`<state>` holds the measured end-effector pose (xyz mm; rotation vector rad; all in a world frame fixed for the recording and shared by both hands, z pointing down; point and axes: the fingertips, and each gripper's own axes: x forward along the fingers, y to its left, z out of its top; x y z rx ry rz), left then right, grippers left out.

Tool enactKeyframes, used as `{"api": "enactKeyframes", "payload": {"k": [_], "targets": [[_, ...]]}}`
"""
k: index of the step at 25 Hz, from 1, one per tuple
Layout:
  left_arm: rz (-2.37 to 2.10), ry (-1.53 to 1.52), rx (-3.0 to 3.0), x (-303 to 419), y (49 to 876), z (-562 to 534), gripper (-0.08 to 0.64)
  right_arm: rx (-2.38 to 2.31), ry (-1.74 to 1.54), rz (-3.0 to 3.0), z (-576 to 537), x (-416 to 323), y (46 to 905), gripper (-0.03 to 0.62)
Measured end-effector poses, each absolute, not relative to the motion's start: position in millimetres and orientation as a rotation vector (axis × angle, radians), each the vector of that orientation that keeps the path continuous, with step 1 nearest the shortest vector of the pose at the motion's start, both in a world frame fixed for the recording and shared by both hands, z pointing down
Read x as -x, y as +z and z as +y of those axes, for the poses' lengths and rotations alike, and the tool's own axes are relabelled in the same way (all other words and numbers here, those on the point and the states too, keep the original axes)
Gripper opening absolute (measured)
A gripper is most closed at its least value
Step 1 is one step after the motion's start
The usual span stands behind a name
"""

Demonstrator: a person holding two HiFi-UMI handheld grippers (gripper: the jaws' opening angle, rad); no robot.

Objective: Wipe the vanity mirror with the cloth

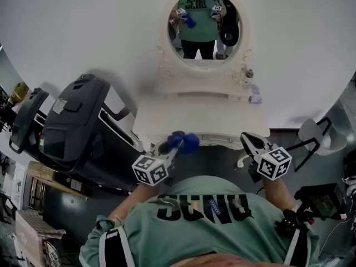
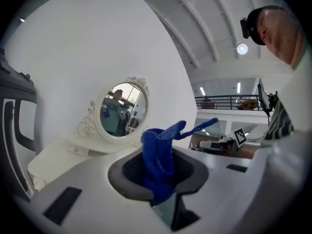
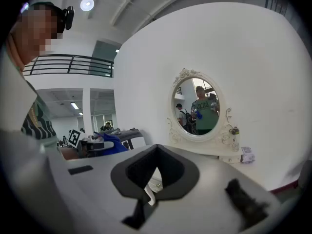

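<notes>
The oval vanity mirror (image 1: 204, 24) in its ornate white frame stands against the white wall above the white vanity table (image 1: 167, 121). It reflects the person holding both grippers. My left gripper (image 1: 177, 144) is held in front of the table's near edge, shut on a bunched blue cloth (image 1: 186, 142). In the left gripper view the cloth (image 2: 158, 162) sticks up from between the jaws, well short of the mirror (image 2: 119, 110). My right gripper (image 1: 251, 142) hovers off the table's right front corner, shut and holding nothing. In the right gripper view the mirror (image 3: 197, 106) is ahead, at a distance.
A black treadmill-like machine (image 1: 72, 127) stands close to the left of the vanity. A white chair (image 1: 316, 133) is at the right. A small bottle (image 1: 249, 73) and a small box (image 1: 255, 98) sit on the vanity's right side below the mirror.
</notes>
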<state>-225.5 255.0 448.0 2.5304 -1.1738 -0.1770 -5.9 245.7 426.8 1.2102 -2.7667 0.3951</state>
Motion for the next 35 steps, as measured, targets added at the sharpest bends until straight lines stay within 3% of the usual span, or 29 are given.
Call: {"api": "enactKeyframes", "payload": {"k": [13, 27, 35], "targets": [[-1.149, -0.145, -2.536, 192, 453, 238, 0.086, -1.226, 0.506, -2.804, 230, -25, 430, 0.008], [-1.104, -0.118, -2.546, 80, 462, 198, 0.086, -1.144, 0.494, -2.830, 195, -116, 438, 0.008], [-1.134, -0.122, -2.524, 115, 478, 140, 0.086, -1.065, 0.506, -2.815, 134, -78, 457, 0.008]]}}
